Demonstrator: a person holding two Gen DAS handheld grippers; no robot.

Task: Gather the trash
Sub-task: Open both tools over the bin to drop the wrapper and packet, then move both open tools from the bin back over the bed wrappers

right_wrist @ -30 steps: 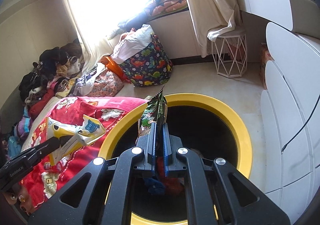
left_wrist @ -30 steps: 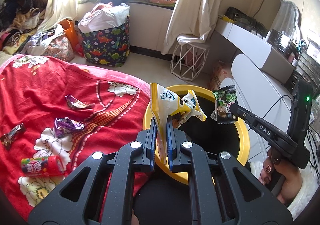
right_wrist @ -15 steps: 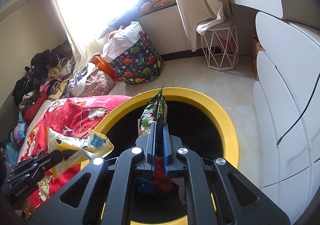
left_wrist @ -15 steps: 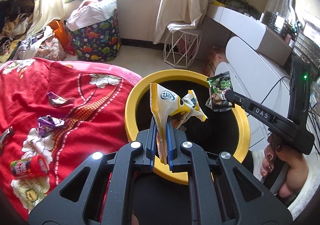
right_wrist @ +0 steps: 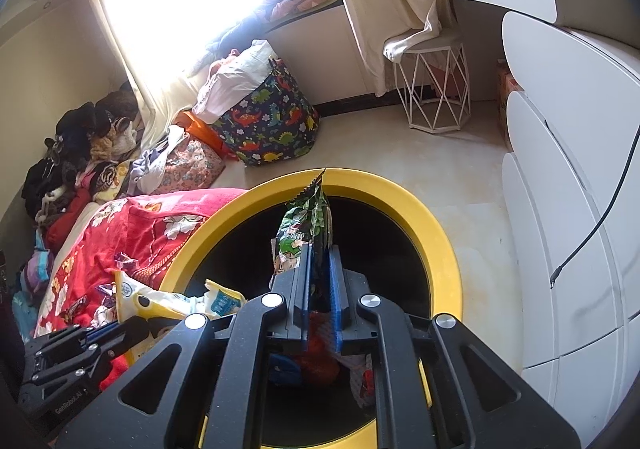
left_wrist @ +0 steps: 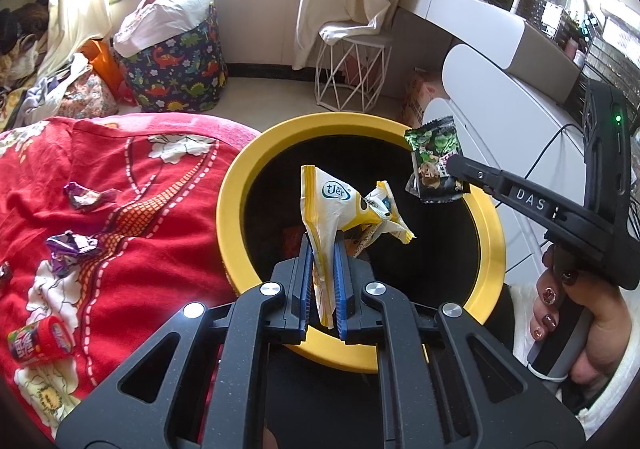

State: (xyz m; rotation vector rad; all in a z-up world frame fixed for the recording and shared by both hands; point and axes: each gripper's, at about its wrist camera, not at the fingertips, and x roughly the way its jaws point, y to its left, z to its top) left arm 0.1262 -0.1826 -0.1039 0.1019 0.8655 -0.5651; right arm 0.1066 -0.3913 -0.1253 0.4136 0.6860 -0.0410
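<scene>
A black bin with a yellow rim (left_wrist: 234,185) (right_wrist: 444,245) stands beside the bed. My left gripper (left_wrist: 323,249) is shut on a yellow and white snack wrapper (left_wrist: 332,205) and holds it over the bin's opening; the wrapper also shows in the right wrist view (right_wrist: 176,301). My right gripper (right_wrist: 320,253) is shut on a green wrapper (right_wrist: 306,225) above the bin; in the left wrist view this wrapper (left_wrist: 434,157) hangs over the bin's right rim. Trash lies at the bin's bottom (right_wrist: 320,361).
On the red bedspread (left_wrist: 120,177) lie two purple wrappers (left_wrist: 86,195) (left_wrist: 70,249) and a red candy tub (left_wrist: 40,339). A white dresser (right_wrist: 568,185), a wire stool (right_wrist: 434,89) and a dinosaur-print hamper (right_wrist: 268,117) stand around the floor.
Both grippers have moved further over the bin with their wrappers still held. The bin now fills more of both views.
</scene>
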